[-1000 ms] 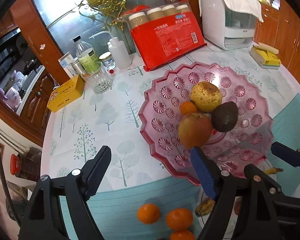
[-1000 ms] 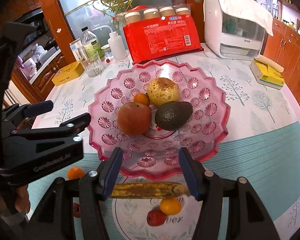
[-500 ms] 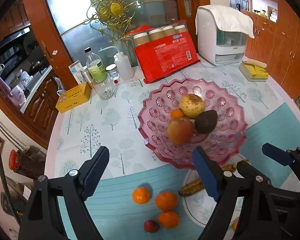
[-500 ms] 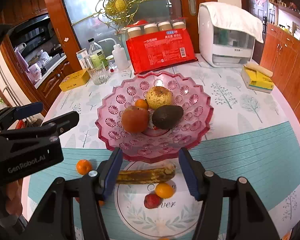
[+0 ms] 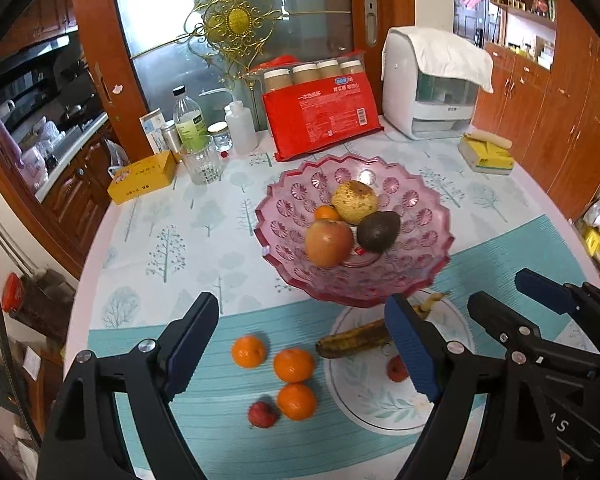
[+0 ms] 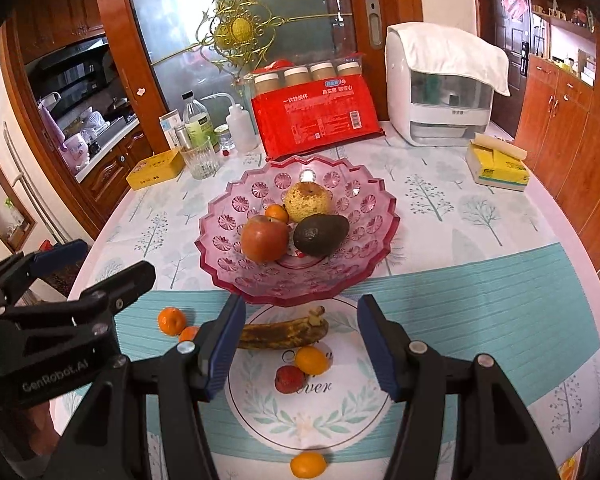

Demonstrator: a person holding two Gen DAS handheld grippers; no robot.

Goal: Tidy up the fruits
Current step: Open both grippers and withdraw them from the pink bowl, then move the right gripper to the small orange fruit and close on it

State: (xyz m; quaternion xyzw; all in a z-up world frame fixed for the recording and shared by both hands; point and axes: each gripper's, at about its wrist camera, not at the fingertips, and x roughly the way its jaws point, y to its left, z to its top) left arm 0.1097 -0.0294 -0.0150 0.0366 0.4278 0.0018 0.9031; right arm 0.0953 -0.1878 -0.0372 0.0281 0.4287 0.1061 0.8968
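A pink glass bowl (image 5: 420,272) holds an apple (image 5: 328,242), a pear (image 5: 356,202), an avocado (image 5: 378,230) and a small orange (image 5: 326,214). In front of it a browned banana (image 6: 284,332), a small orange (image 6: 311,360) and a red fruit (image 6: 289,378) lie on a white plate (image 6: 312,420). Three oranges (image 5: 294,365) and a red fruit (image 5: 262,414) sit on the teal mat. My left gripper (image 5: 302,348) hangs open above the mat's oranges. Over the plate my right gripper (image 6: 300,344) is open too, with nothing held.
At the table's back stand a red package (image 5: 320,120), a white appliance (image 5: 432,88), bottles, a glass (image 5: 202,164) and a yellow box (image 5: 142,176). A yellow tissue pack (image 6: 498,166) lies at the right. Another orange (image 6: 308,464) sits at the plate's near rim.
Both grippers have drawn back from the bowl and risen. The bowl looks smaller, and the plate, banana and loose oranges on the mat have come into view.
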